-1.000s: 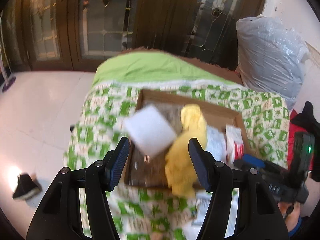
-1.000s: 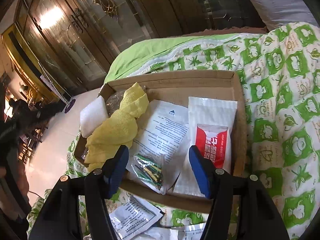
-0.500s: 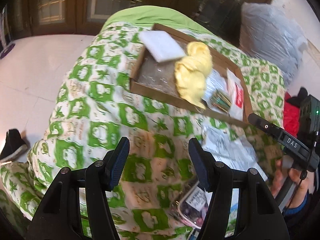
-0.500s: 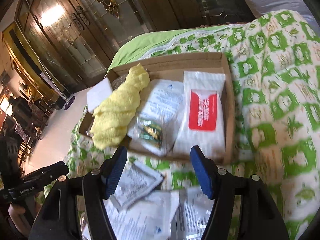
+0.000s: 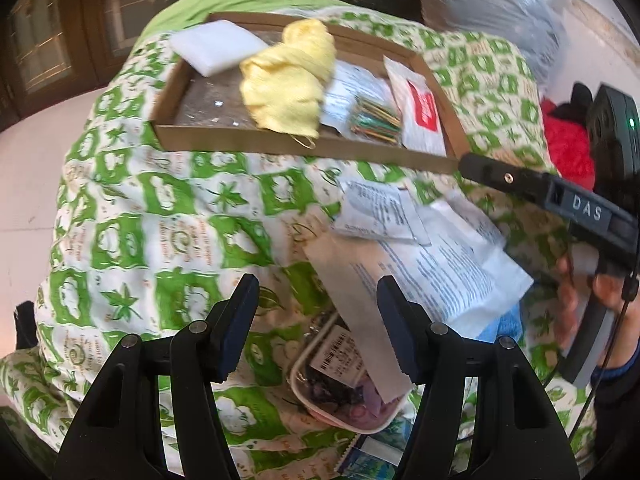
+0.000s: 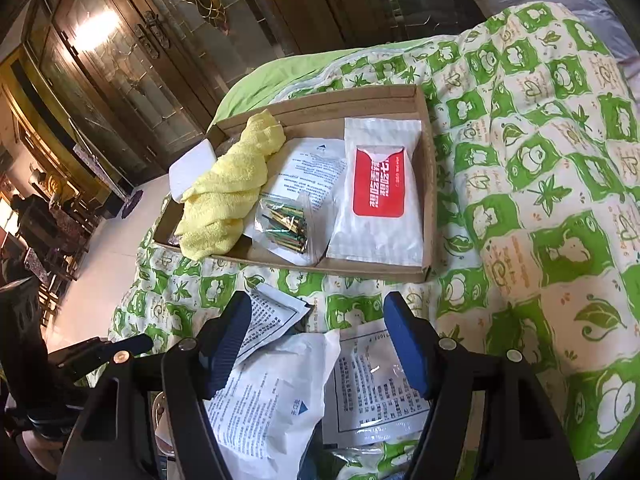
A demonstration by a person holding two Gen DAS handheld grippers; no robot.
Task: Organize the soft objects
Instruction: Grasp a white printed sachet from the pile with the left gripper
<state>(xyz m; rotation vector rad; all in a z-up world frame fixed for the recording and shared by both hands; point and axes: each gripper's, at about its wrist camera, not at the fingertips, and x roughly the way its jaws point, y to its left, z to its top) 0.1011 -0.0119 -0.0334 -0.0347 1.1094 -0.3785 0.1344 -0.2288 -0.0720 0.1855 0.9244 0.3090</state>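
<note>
Left gripper (image 5: 314, 320) sits at the bottom of its frame, jaws well apart, nothing gripped; it hangs over the quilt (image 5: 160, 208), with a clear pouch (image 5: 340, 376) and the corner of a big white packet (image 5: 436, 276) showing below and between the tips. Right gripper (image 6: 318, 344) is at the bottom of its frame, jaws wide and just been opening, nothing pinched; white packets (image 6: 276, 392) lie beneath the gap, not touched by the pads as far as can be seen.

Cardboard tray (image 5: 304, 148) is in the upper middle of the left view, resting on the quilt. In it, left to right: white foam pad (image 5: 216, 46) on the far left corner, leaning over the rim; yellow towel (image 5: 292, 76), crumpled, its near end draped on the front rim; a bag of coloured sticks (image 5: 376, 120) on a printed packet; a white pouch with a red label (image 5: 420, 112) by the right wall.

Right view has the same tray (image 6: 426, 184) in the centre: towel (image 6: 228, 192) left, stick bag (image 6: 284, 220) middle, red-label pouch (image 6: 380, 188) right, foam pad (image 6: 188, 168) at the far left edge.

Loose packets lie on the quilt just in front of the tray. The right gripper's arm (image 5: 552, 196) crosses the right side of the left view, a hand (image 5: 580, 308) on its handle.
</note>
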